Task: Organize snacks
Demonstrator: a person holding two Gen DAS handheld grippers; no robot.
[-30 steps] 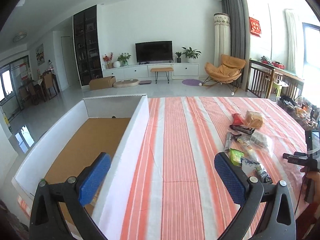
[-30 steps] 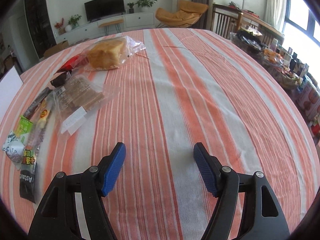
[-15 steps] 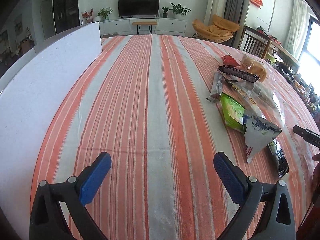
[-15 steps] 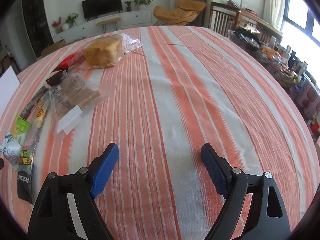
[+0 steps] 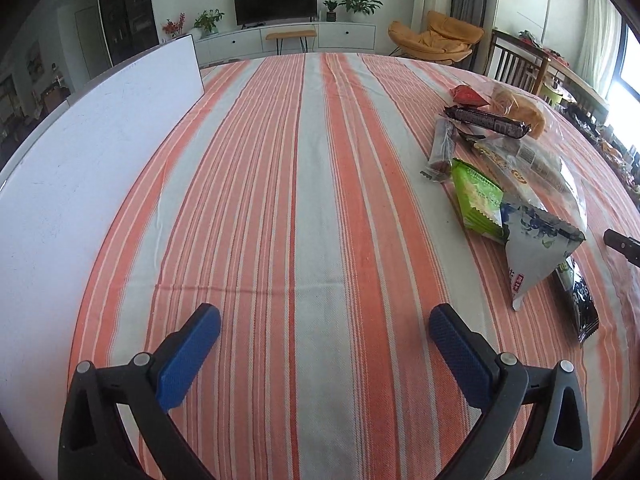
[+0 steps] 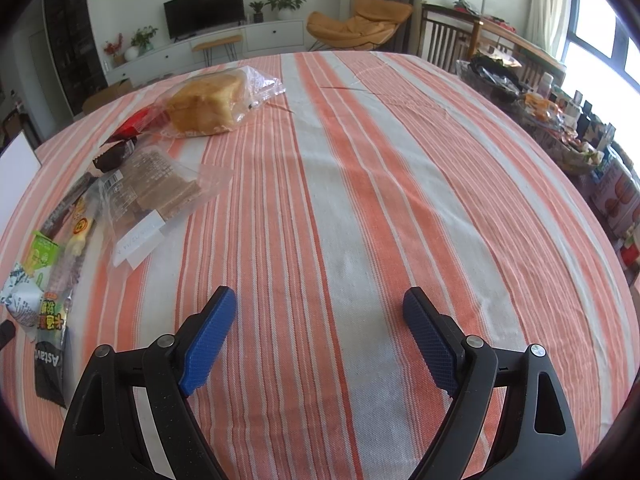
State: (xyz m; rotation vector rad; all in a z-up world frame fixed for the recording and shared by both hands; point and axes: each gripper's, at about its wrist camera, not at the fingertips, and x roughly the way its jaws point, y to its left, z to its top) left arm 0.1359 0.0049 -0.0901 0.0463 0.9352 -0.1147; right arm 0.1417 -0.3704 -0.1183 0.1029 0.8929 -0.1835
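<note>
Left gripper spread wide over bare striped tablecloth, nothing between its pads; right gripper has just been opening, jaws wide and empty too. The snacks lie in a row off to its left, bagged bread farthest. White box wall borders the cloth

Snack packets — clustered, flat on cloth
</note>
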